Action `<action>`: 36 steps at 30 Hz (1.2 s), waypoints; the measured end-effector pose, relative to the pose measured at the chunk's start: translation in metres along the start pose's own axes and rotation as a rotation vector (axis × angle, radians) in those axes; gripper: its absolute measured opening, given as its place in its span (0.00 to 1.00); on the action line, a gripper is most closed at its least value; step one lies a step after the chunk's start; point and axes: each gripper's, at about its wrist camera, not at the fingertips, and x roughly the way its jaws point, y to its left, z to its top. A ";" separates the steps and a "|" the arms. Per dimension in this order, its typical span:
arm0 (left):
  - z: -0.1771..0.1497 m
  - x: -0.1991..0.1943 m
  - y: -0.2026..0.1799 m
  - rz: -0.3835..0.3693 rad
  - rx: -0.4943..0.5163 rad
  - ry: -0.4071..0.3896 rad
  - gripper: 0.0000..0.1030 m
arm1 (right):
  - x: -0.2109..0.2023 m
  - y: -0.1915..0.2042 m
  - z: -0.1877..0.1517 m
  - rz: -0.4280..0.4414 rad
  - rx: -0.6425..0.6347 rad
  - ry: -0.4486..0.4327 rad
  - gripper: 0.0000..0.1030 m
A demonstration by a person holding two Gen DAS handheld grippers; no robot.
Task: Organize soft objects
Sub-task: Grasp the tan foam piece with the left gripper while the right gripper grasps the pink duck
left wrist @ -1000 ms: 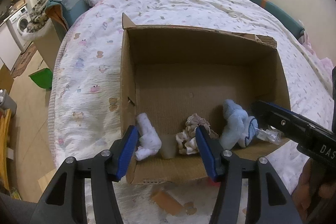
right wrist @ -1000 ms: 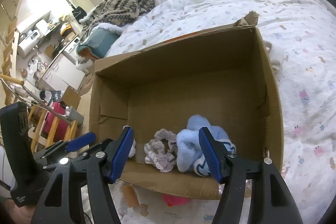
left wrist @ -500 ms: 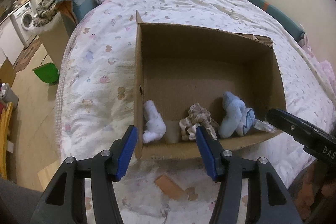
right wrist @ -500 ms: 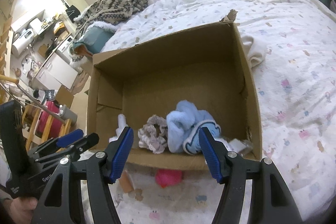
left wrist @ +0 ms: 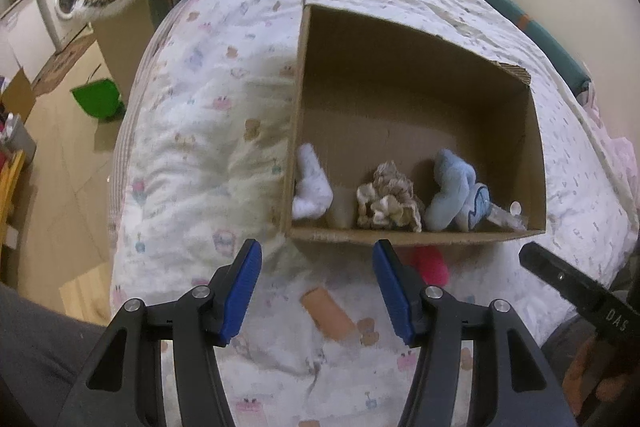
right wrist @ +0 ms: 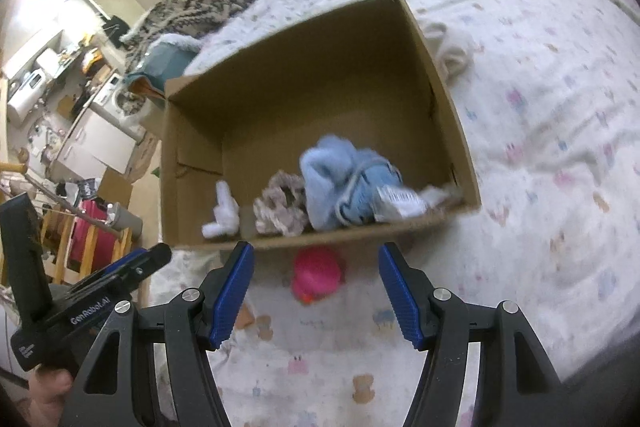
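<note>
With both the left gripper (left wrist: 316, 281) and right gripper (right wrist: 316, 287) spread wide and empty, the pink soft toy (right wrist: 317, 274) lying just outside the cardboard box (right wrist: 440, 99) risks being nudged under its near wall.

The left gripper (left wrist: 316, 283) has two black plastic arms with triangular cut-outs, each ending in a bright blue ribbed pad (left wrist: 240, 291). Round silver screws (left wrist: 198, 291) sit at the joints of the arms, two on each side. The right gripper (right wrist: 316, 291) is built the same way: black arms, blue ridged pads (right wrist: 400, 297) and silver screws (right wrist: 440, 294). In the left camera the side of the right gripper is a black bar with white letters "DAS". In the right camera the left gripper's black body carries white lettering "GenRobot.AI" and a blue strip along its top. Bare skin of the left hand (right wrist: 48, 395) shows under that body, and the fingers of the right hand (left wrist: 592, 375) show at the edge of the left view.
</note>
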 end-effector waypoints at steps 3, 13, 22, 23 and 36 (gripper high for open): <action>-0.008 0.006 0.005 0.002 -0.037 0.040 0.53 | 0.003 -0.003 -0.007 -0.005 0.031 0.024 0.66; -0.034 0.058 -0.006 -0.076 -0.083 0.246 0.43 | 0.017 -0.006 -0.015 -0.036 0.062 0.080 0.66; -0.042 0.097 -0.018 -0.020 -0.092 0.320 0.35 | 0.022 -0.013 -0.011 -0.021 0.094 0.101 0.66; -0.042 0.098 -0.019 -0.011 -0.085 0.317 0.31 | 0.023 -0.013 -0.010 -0.019 0.096 0.103 0.66; -0.042 0.072 -0.005 -0.020 -0.102 0.285 0.04 | 0.029 -0.014 -0.009 -0.010 0.100 0.130 0.66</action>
